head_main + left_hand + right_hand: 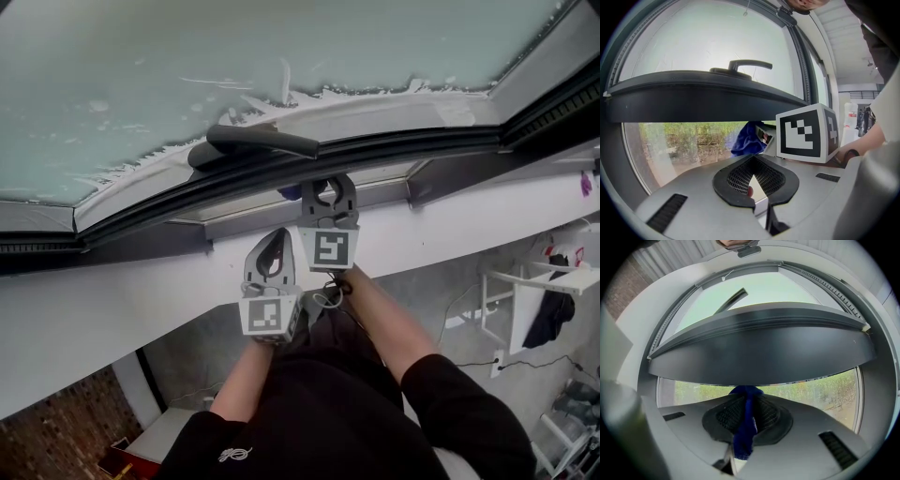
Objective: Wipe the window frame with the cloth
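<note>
The dark window frame (394, 148) is the lower rail of an open sash that carries a black handle (255, 141). My right gripper (328, 187) reaches up to the rail's underside, shut on a blue cloth (289, 192). In the right gripper view the cloth (745, 427) hangs down between the pads, and its top touches the rail (759, 357). My left gripper (272, 251) is lower and to the left, over the white sill, shut on nothing. From the left gripper (752, 159) the cloth (747, 139) shows bunched under the rail (703, 101).
A white sill ledge (141, 300) runs across below the sash. Frosted glass (187, 56) fills the pane above. Through the opening lies greenery (820, 387). Far below at the right stand a white rack with dark clothing (544, 305) and a cable on the floor.
</note>
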